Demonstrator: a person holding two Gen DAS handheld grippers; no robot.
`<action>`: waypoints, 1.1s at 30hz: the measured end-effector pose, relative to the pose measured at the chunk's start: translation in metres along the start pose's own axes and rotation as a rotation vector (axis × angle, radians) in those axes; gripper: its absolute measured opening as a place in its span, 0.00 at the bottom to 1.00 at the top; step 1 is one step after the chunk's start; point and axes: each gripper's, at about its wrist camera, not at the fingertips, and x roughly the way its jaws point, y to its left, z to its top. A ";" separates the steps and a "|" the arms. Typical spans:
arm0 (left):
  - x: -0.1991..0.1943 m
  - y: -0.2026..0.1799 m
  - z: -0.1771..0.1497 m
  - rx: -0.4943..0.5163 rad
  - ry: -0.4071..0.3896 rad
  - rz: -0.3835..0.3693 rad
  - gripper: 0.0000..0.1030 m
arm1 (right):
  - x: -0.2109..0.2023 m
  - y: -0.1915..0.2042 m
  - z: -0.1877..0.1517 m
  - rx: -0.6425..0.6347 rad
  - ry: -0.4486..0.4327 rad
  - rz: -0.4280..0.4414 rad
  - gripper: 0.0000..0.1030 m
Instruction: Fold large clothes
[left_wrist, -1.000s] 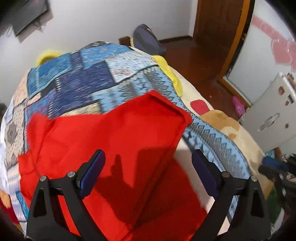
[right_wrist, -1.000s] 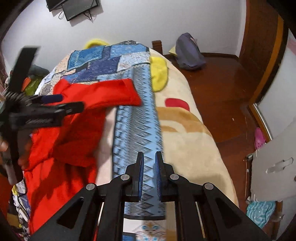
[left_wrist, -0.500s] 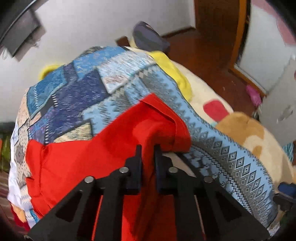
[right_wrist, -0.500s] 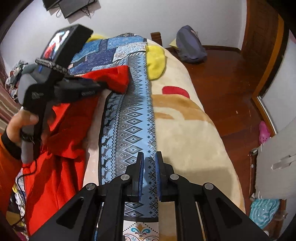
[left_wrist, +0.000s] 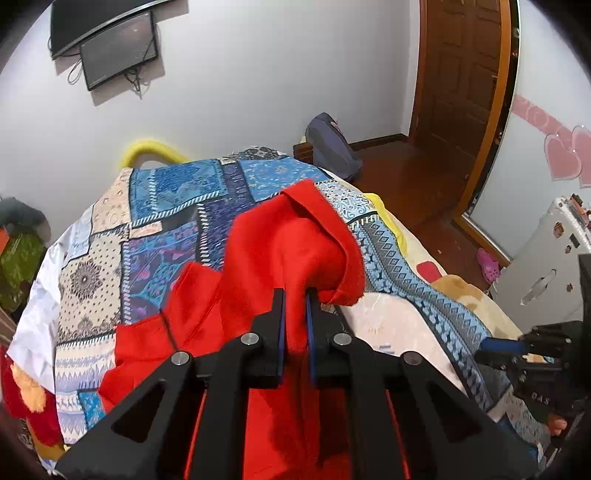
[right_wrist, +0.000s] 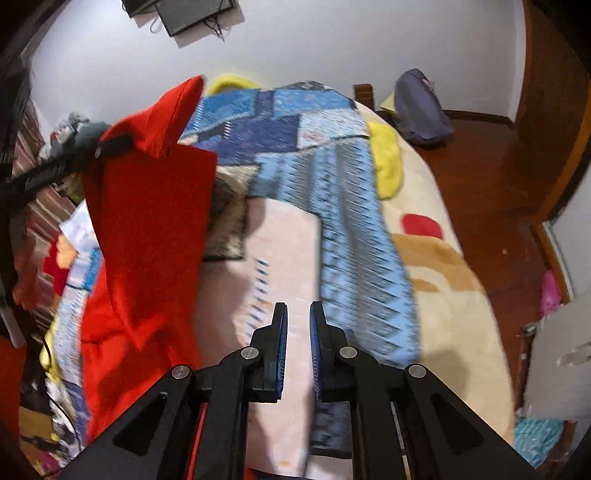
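A large red garment (left_wrist: 280, 251) lies on the bed over a blue patchwork cloth (left_wrist: 177, 206). My left gripper (left_wrist: 294, 295) is shut on a fold of the red garment and holds it lifted off the bed. In the right wrist view the red garment (right_wrist: 147, 221) hangs from the left gripper (right_wrist: 107, 144) at the upper left. My right gripper (right_wrist: 297, 310) is shut with nothing between its jaws, low over a pale cloth (right_wrist: 280, 258) on the bed; it also shows at the right edge of the left wrist view (left_wrist: 495, 347).
A beige blanket (right_wrist: 454, 295) covers the bed's right side, with a yellow pillow (right_wrist: 386, 162) on it. A dark backpack (right_wrist: 421, 110) sits on the wooden floor (right_wrist: 491, 166). A white cabinet (left_wrist: 546, 273) stands right of the bed. Piled clothes (left_wrist: 18, 254) lie at the left.
My left gripper closed on the red garment's edge and lifted it up off the bed. My right gripper stayed shut and shifted left over the pale cloth.
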 end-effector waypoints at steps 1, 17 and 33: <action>-0.001 0.003 -0.002 -0.008 0.002 -0.009 0.09 | -0.001 0.007 0.002 0.007 -0.002 0.016 0.08; 0.037 -0.020 -0.003 -0.111 0.052 -0.202 0.09 | 0.057 0.072 0.010 -0.127 0.075 0.059 0.08; -0.062 0.064 -0.033 -0.117 -0.128 0.031 0.07 | 0.080 0.036 0.011 -0.076 0.138 -0.027 0.08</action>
